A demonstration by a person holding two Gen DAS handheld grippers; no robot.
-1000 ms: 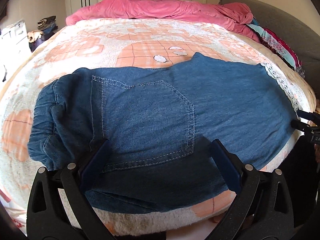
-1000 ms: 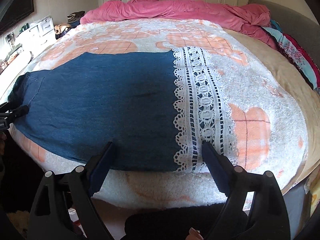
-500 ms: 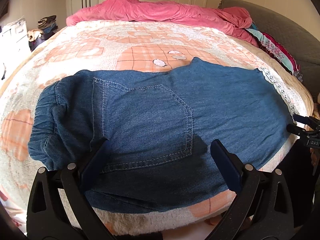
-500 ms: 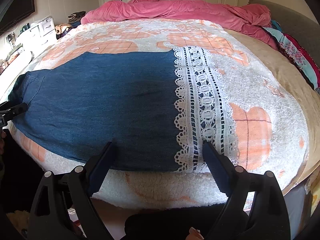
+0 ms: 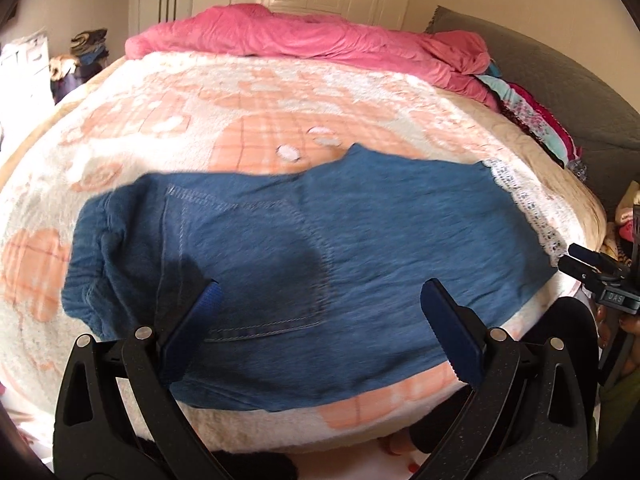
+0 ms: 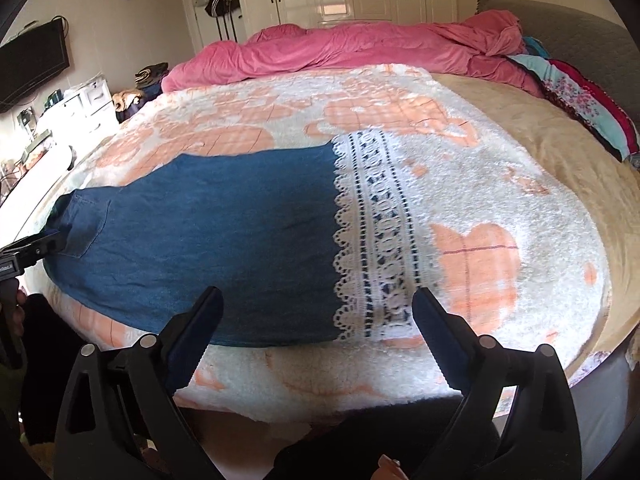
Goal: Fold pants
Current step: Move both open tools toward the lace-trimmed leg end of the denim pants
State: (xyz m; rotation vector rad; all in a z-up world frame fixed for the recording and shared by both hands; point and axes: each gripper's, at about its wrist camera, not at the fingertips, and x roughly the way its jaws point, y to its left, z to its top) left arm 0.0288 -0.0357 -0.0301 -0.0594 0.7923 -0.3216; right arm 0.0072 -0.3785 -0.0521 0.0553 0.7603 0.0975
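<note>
Blue denim pants (image 5: 360, 240) lie flat along the near edge of the bed, folded leg on leg, back pocket (image 5: 256, 264) up and waistband to the left. Their white lace hem (image 6: 372, 232) ends the legs at the right. My left gripper (image 5: 320, 290) hovers open above the pocket area with nothing between its fingers. Over the lace hem and lower leg (image 6: 220, 232), my right gripper (image 6: 316, 296) has its jaws opening, with nothing between them. Each gripper's tip shows at the edge of the other's view: right gripper (image 5: 580, 264), left gripper (image 6: 40, 246).
A fluffy white and peach blanket (image 6: 500, 216) covers the bed. A pink duvet (image 5: 304, 36) is bunched at the far side, with patterned clothes (image 6: 580, 100) and a grey headboard (image 5: 560, 80) at right. White drawers (image 6: 84, 104) and a wall TV (image 6: 32, 64) stand left.
Both grippers have risen and drawn back a little from the pants, so the bed looks smaller and more of the room shows. The pants have not moved.
</note>
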